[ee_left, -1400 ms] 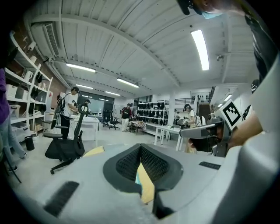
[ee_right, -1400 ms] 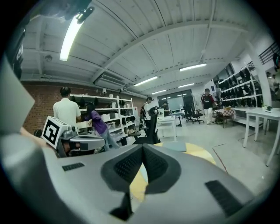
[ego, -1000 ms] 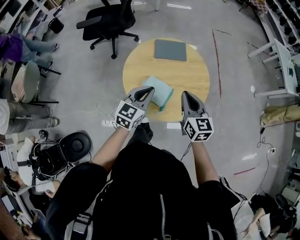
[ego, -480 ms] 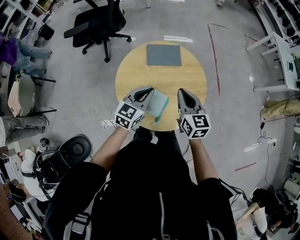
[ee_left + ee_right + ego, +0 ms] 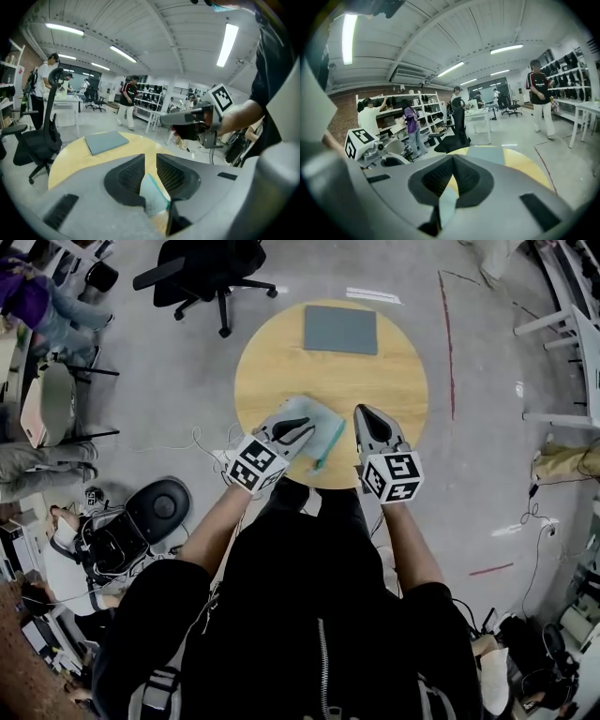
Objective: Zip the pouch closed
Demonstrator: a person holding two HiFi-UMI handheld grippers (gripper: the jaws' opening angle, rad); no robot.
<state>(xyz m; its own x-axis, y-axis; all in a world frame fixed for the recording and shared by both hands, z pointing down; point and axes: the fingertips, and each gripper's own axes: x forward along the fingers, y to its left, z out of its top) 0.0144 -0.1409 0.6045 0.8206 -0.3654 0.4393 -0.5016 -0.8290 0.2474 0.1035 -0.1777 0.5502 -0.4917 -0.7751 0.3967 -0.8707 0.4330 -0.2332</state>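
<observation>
A light teal pouch [image 5: 324,421] lies flat near the front edge of the round wooden table [image 5: 398,381], its darker zip edge on the right. My left gripper [image 5: 302,426] hangs over the pouch's left half. Its jaws are opening, and in the left gripper view [image 5: 150,158] a narrow gap shows between the pads, with the pouch [image 5: 153,196] below them and nothing gripped. Just right of the zip edge, my right gripper [image 5: 361,412] has its jaw tips touching [image 5: 452,157]. The pouch [image 5: 447,207] shows beneath it.
A flat grey pad [image 5: 340,330] lies at the table's far side. A black office chair [image 5: 202,268] stands beyond the table at the left. People sit and stand among desks and shelves around the room. A red line [image 5: 448,343] runs on the floor at the right.
Both grippers have come forward and down to the pouch. The left one now reaches over it with its jaws parted; they were shut before. The right one stays shut.
</observation>
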